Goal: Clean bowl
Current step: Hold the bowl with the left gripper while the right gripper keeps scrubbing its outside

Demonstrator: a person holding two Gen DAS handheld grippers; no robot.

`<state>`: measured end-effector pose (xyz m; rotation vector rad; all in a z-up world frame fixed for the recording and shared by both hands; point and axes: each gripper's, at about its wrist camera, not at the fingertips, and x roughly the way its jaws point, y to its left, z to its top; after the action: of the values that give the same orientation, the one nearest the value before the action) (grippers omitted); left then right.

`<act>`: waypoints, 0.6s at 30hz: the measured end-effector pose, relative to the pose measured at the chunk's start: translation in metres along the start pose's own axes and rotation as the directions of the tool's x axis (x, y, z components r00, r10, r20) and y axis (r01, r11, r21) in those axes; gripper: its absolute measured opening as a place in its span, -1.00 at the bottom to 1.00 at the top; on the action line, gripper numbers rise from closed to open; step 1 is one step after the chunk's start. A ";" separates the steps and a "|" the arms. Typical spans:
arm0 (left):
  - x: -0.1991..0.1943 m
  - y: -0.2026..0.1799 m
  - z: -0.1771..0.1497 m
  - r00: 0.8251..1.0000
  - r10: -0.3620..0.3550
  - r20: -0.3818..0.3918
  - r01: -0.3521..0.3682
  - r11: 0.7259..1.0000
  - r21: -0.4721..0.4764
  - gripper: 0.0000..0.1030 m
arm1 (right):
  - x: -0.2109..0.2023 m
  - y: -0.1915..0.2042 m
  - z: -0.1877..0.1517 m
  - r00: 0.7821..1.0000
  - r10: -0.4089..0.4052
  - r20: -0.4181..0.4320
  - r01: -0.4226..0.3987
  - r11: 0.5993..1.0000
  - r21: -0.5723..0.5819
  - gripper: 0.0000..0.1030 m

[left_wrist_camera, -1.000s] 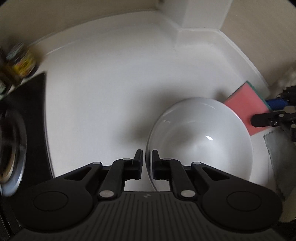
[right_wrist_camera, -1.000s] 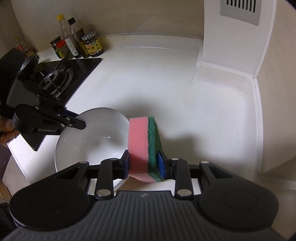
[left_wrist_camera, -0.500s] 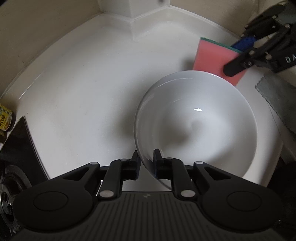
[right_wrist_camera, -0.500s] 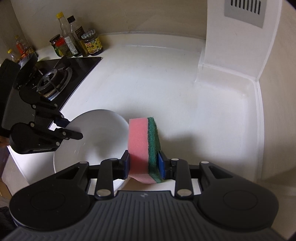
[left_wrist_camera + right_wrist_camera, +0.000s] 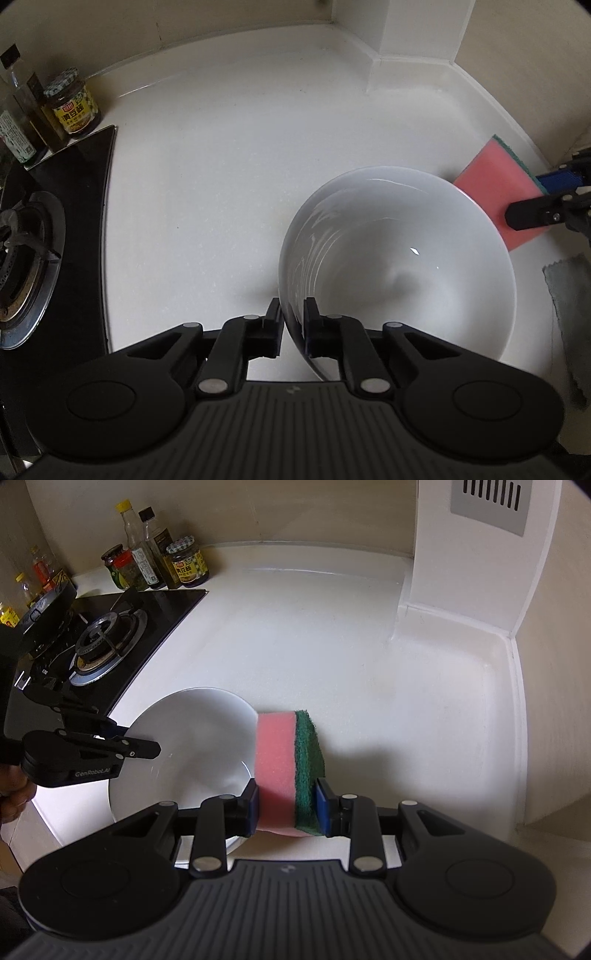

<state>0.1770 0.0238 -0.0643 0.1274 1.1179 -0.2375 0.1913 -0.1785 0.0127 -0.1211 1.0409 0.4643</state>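
White kitchen bench (image 5: 332,657) beside gas hob. Left gripper (image 5: 293,325) jaws closing astride near rim of white bowl (image 5: 399,266). Right gripper (image 5: 286,801) clamped on pink-green sponge (image 5: 288,760), just right of bowl, nearer far rim; sponge upright.

Two black plastic grippers: left gripper (image 5: 292,325), right gripper (image 5: 286,805). Ribbed dark-grey housing, round black discs either side, silver pivot screws on linkages. Blue pads (image 5: 320,805) on right fingers. White "GenRobot.AI" lettering on left gripper's side.
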 end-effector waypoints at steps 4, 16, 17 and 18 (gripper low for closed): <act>0.000 0.005 0.005 1.000 0.004 0.004 -0.004 1.000 0.027 -0.79 | 0.001 0.000 0.002 1.000 0.000 -0.002 0.000 1.000 -0.004 -0.48; 0.002 -0.004 0.007 1.000 0.009 0.013 -0.011 0.986 0.164 -0.75 | 0.006 0.002 0.008 1.000 -0.005 -0.007 0.005 1.000 -0.013 -0.48; 0.003 -0.005 0.008 1.000 0.005 0.012 -0.008 0.982 0.189 -0.75 | 0.006 0.002 0.010 1.000 -0.003 -0.006 0.003 1.000 -0.018 -0.48; 0.004 -0.005 0.010 1.000 0.000 0.013 -0.003 0.975 0.222 -0.75 | 0.007 0.002 0.011 1.000 -0.001 -0.004 0.001 1.000 -0.024 -0.48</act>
<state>0.1856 0.0165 -0.0634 0.3253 1.0759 -0.3621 0.2022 -0.1711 0.0124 -0.1436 1.0394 0.4755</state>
